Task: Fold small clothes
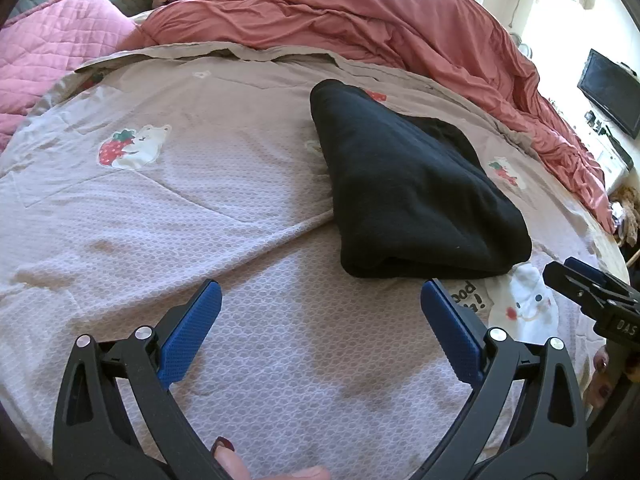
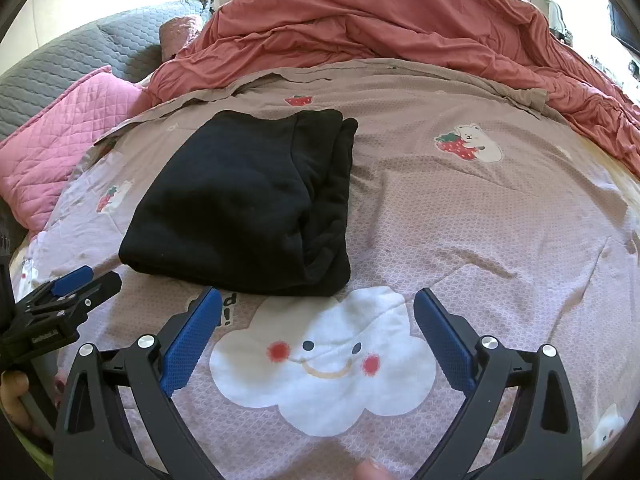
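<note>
A black garment (image 1: pixel 408 184) lies folded into a thick rectangular bundle on the patterned bedspread (image 1: pixel 200 208). In the right wrist view the same black garment (image 2: pixel 248 204) shows stacked folded layers along its right side. My left gripper (image 1: pixel 320 300) is open, just short of the bundle's near edge, with nothing between its blue pads. My right gripper (image 2: pixel 316 308) is also open, hovering over a white cloud print (image 2: pixel 324 360) just in front of the bundle. Each gripper shows at the edge of the other's view: the right one (image 1: pixel 588 292), the left one (image 2: pixel 68 292).
A rumpled salmon duvet (image 1: pixel 360 20) is heaped along the far side of the bed. A pink quilted pillow (image 2: pixel 60 148) and a grey quilted one (image 2: pixel 80 56) lie at the far left. A dark screen (image 1: pixel 608 92) stands beyond the bed's right edge. A person's fingers show at the frames' bottom edges.
</note>
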The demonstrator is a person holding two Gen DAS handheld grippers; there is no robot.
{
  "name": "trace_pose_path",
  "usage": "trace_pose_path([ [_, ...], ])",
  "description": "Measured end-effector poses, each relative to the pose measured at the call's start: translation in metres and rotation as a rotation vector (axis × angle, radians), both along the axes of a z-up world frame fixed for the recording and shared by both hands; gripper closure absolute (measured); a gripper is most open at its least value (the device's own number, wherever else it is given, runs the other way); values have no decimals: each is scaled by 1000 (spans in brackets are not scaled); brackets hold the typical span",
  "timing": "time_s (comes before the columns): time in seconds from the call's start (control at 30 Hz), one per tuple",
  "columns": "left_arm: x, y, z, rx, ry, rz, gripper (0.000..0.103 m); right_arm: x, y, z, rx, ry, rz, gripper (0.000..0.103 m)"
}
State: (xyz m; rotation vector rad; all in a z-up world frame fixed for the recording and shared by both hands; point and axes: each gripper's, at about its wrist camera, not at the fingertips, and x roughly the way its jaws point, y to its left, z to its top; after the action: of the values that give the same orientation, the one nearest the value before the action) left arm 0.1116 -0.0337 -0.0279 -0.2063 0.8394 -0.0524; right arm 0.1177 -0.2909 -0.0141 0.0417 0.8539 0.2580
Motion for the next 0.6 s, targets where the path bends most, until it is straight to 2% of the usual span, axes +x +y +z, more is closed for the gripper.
trace_pose_path([
  [0.4, 0, 2, -3, 3, 19, 7, 10, -4, -5, 0, -7, 6, -23, 7],
  [0.6, -1, 2, -3, 13, 33, 7, 10, -3, -18, -5, -12, 24, -85, 7],
])
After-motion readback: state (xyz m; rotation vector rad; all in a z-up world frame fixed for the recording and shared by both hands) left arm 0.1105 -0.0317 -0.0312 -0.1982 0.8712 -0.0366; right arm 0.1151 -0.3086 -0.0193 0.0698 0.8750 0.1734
